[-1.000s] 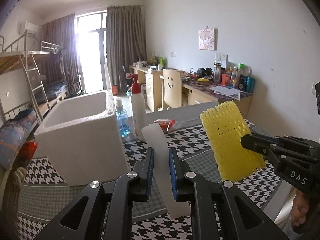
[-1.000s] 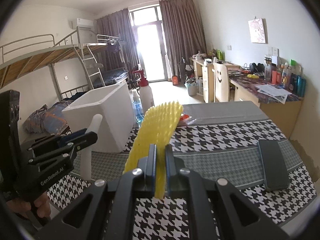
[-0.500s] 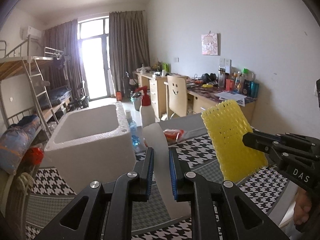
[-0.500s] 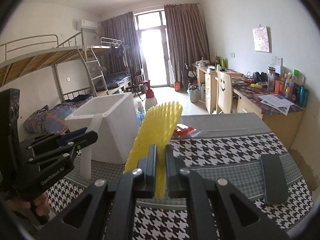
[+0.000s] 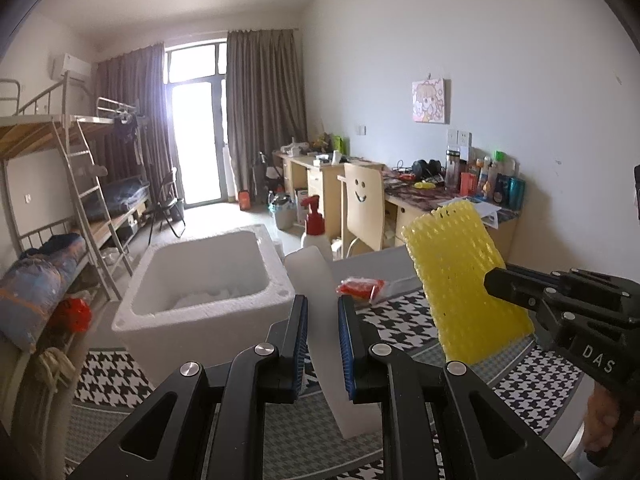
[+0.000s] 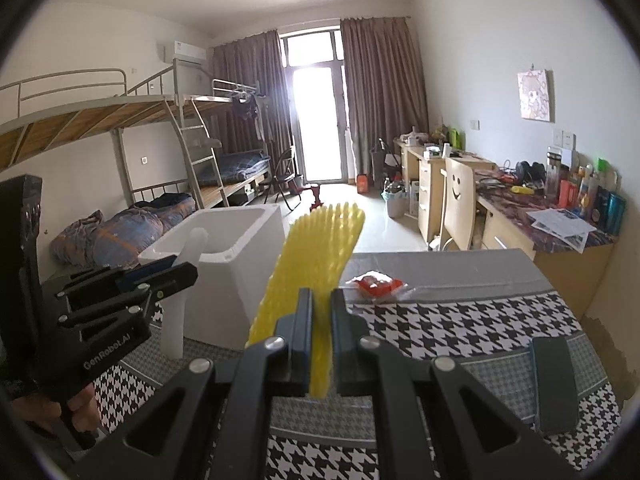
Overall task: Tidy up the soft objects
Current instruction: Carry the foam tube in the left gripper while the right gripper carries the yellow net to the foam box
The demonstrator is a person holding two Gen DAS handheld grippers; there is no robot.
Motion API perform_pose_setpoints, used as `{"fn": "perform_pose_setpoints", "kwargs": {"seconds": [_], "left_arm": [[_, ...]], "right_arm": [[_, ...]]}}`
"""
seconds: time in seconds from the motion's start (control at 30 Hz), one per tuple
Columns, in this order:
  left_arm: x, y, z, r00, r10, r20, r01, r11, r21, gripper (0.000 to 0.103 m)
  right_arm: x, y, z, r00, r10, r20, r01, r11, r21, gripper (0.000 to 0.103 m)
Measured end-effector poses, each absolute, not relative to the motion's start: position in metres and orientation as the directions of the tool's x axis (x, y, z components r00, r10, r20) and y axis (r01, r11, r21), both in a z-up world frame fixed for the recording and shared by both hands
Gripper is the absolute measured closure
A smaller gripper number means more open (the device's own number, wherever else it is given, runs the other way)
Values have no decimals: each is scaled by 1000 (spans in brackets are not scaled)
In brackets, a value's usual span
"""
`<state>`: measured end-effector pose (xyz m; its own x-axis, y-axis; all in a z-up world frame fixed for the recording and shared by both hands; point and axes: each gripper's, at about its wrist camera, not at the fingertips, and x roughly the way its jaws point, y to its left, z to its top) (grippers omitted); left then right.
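Note:
My left gripper point(image 5: 322, 312) is shut on a white foam strip point(image 5: 320, 280) that stands upright between its blue pads, held above the table. The same white foam strip point(image 6: 182, 280) shows in the right wrist view, clamped by the left gripper point(image 6: 182, 270) in front of the box. My right gripper point(image 6: 321, 308) is shut on a yellow foam net sleeve point(image 6: 316, 252), which sticks up and leans right. That yellow sleeve point(image 5: 460, 276) also appears in the left wrist view, with the right gripper point(image 5: 490, 280) at its right edge. A white foam box point(image 5: 208, 280) stands open at the left, with white pieces inside.
The table point(image 6: 460, 320) has a houndstooth cloth. A red snack packet point(image 6: 376, 284) lies near its far edge and a dark flat case point(image 6: 554, 384) lies at the right. A red-capped spray bottle point(image 5: 314, 224) stands behind the box. Desks, a chair and bunk beds fill the room beyond.
Both grippers have risen with their foam pieces still held, so I now look down into the white box. The yellow sleeve and white strip stay gripped as before.

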<state>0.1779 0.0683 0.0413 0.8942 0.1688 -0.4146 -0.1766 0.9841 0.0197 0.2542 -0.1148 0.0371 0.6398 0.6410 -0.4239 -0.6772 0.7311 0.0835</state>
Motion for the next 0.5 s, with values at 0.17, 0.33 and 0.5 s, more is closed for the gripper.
{"fn": "perform_pose_setpoints", "kwargs": {"seconds": [0.17,0.33,0.5], "left_arm": [[179,76,50,898,177,-402,-184,983,20,87],[182,79,53,900,163,-404,-174,985,9,87],[183,88,60,903,182,-390,-191,981,15,87]], "right_arm": [[256,-108,43,642,645,-413,-683,726,72,92],[259,-102,48,646,641,-414,-684,727,58,92],[261,-94,54,653,636,-411,-684,728,42,92]]}}
